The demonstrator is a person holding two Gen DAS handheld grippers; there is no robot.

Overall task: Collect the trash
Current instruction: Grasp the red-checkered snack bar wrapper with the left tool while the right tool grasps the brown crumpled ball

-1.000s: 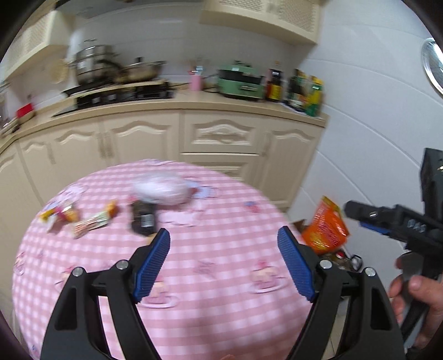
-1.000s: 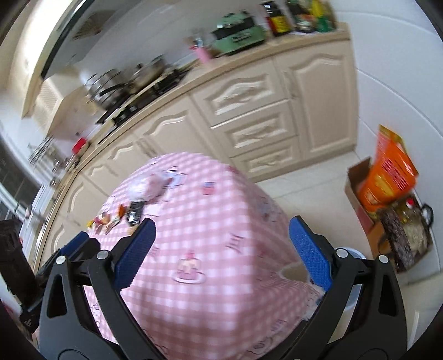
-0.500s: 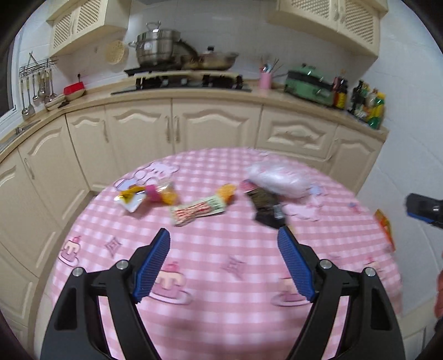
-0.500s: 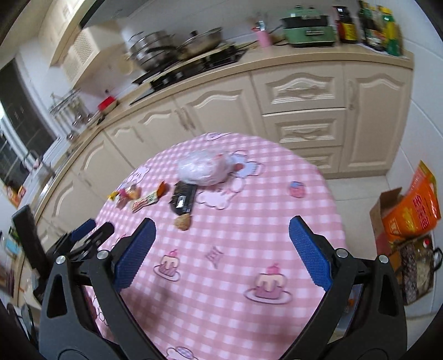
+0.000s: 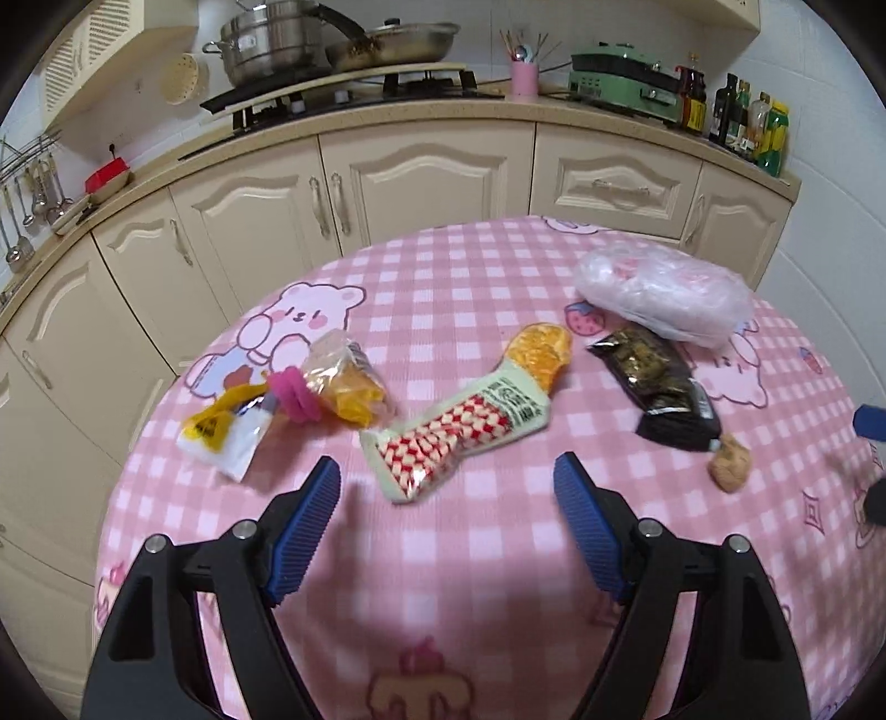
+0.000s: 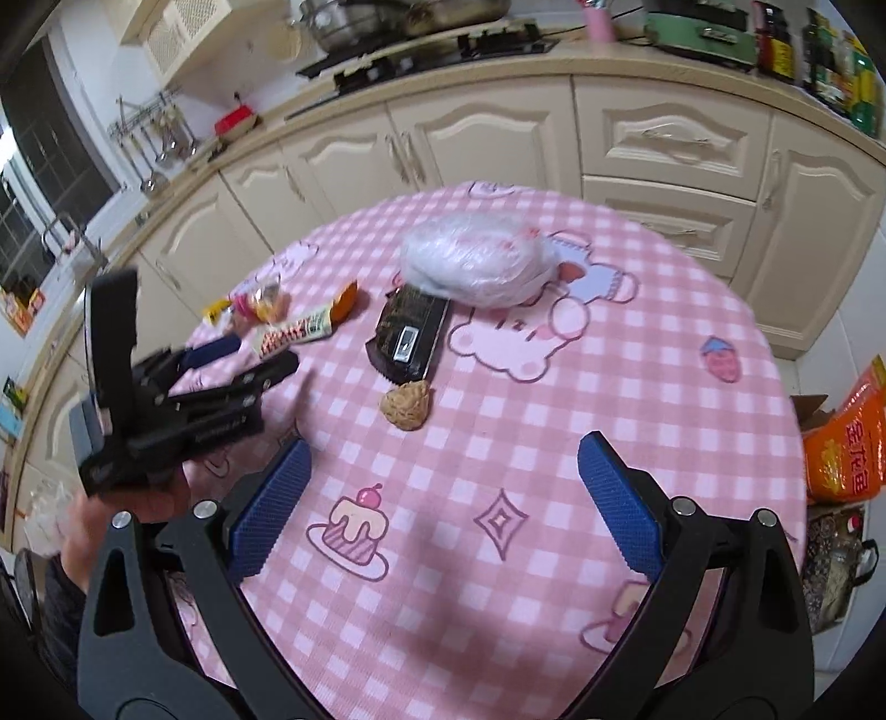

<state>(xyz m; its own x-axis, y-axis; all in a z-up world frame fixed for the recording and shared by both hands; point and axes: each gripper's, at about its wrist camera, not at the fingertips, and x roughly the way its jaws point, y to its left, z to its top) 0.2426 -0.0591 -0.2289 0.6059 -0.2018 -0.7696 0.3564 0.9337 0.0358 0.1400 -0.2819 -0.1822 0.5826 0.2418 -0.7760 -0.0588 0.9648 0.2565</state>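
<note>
Kitchen: cream cabinets [image 5: 426, 177] with arched panel doors run under a beige counter [image 5: 387, 111], gas hob [image 5: 354, 91] with steel pots on top, white tiled wall [image 5: 487, 33] behind. Round tabletop [image 5: 443, 277] carries a pink checked cloth; dark window [image 6: 39, 166] at left, pale floor [image 6: 825, 354] at right.

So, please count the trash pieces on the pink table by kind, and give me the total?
Snack wrappers: 4 (yellow-white wrapper, clear orange wrapper, red-checked wrapper, black wrapper)
Crumpled plastic bags: 1 (clear bag)
Food scraps: 1 (brown lump)
Total: 6
</note>
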